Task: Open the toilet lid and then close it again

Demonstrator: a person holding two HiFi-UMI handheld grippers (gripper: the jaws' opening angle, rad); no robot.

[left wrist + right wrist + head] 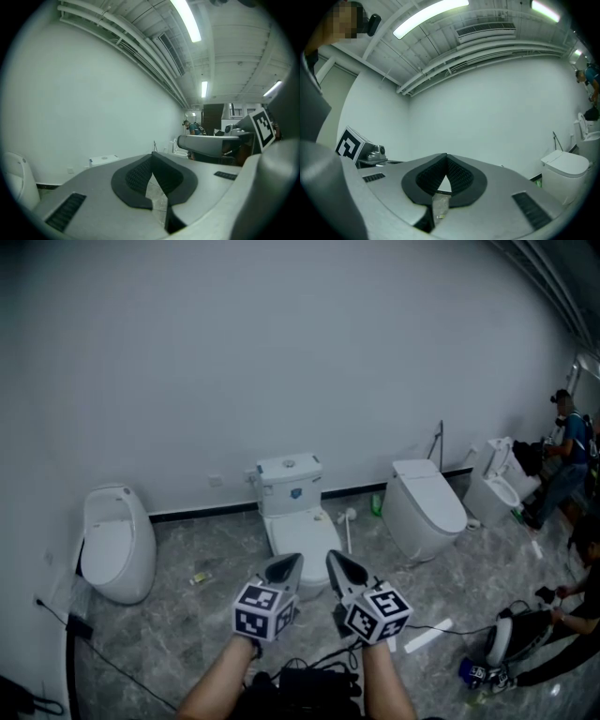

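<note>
lid: lid (302, 538) is down, flat on the middle toilet (298, 521), with the tank (290, 484) right behind it. The grippers partly hide its front edge in the head view.
left gripper: left gripper (285, 569) has jaws closed tip to tip with nothing between them. It is held up in front of the toilet, not touching it.
right gripper: right gripper (345, 568) is the same, jaws closed and empty. It sits just beside the left one, also clear of the toilet.
step: my read is approach to the lid. Whether the open/close cycle is ahead or done, the frames don't settle.
entry: if opening is next, drop both tips low to the front lip and slip one closed tip under it. Catch only the lid, not what sits under it.
lift: swing it back on its arc toward the tank, not straight up. The second gripper rides alongside to steady it.
top: ease it against the tank, no drop.
closing: pull the top edge forward, then get a tip under it and lower it all the way. No slam.
risk: the plastic looks smooth, so closed tips can slide off. Go slow and keep contact near the lip centre.
clearance: brush (347, 521) stands just right of the toilet, so keep the right gripper off it.
neighbours: left toilet (112, 540) and right toilet (427, 507) are well apart and likely not targets.
</note>
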